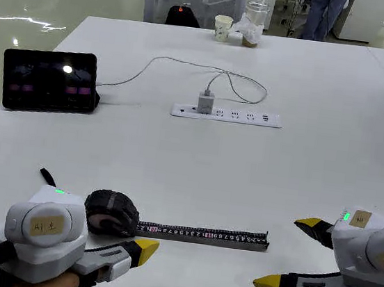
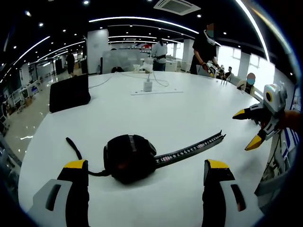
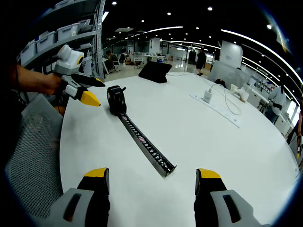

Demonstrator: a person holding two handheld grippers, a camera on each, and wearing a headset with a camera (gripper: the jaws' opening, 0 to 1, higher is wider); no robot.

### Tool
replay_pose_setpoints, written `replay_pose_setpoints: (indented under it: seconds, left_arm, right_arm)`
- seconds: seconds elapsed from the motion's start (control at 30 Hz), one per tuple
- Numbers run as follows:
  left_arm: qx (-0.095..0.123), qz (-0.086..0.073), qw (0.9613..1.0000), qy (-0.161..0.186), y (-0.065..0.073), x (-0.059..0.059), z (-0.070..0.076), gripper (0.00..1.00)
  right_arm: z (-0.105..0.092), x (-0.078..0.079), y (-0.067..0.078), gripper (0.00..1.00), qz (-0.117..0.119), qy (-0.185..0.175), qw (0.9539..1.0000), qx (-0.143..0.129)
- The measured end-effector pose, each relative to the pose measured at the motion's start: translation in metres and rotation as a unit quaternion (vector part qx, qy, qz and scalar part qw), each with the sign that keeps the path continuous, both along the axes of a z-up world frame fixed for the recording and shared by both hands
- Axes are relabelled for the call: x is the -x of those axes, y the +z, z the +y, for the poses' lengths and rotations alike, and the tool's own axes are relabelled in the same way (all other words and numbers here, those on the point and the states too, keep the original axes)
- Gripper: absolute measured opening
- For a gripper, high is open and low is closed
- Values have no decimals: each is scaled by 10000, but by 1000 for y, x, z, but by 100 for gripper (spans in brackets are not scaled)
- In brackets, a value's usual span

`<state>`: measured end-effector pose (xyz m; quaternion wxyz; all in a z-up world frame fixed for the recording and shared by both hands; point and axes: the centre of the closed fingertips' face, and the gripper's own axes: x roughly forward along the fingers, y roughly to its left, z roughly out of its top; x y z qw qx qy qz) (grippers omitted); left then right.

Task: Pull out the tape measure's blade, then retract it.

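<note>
A black tape measure [image 1: 111,212] [image 2: 130,157] [image 3: 115,98] lies on the white table [image 1: 196,165], a black wrist strap [image 2: 75,147] trailing from it. Its dark blade [image 1: 203,235] [image 2: 190,149] [image 3: 145,144] is drawn out flat to the right, ending at the hook [image 1: 266,241] [image 3: 168,170]. My left gripper [image 1: 143,248] [image 2: 145,169] is open, its yellow tips on either side of the case without touching it. My right gripper [image 1: 289,254] [image 3: 149,175] is open too, just right of the blade's end, nothing between its fingers.
A dark tablet [image 1: 49,80] stands at the left. A white power strip [image 1: 225,115] with a charger and cable lies mid-table. Paper cups [image 1: 222,27] sit at the far edge. People stand beyond the table [image 2: 206,47].
</note>
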<state>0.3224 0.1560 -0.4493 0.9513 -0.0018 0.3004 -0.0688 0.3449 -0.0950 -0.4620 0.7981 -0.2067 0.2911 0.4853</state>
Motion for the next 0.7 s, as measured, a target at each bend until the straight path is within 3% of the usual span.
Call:
replay_pose_setpoints:
  seconds: [0.7]
  left_arm:
    - [29,30,9997,258,-7,-23,15,92]
  right_arm:
    - [-5,-17,-21,52,143,789,9960,406]
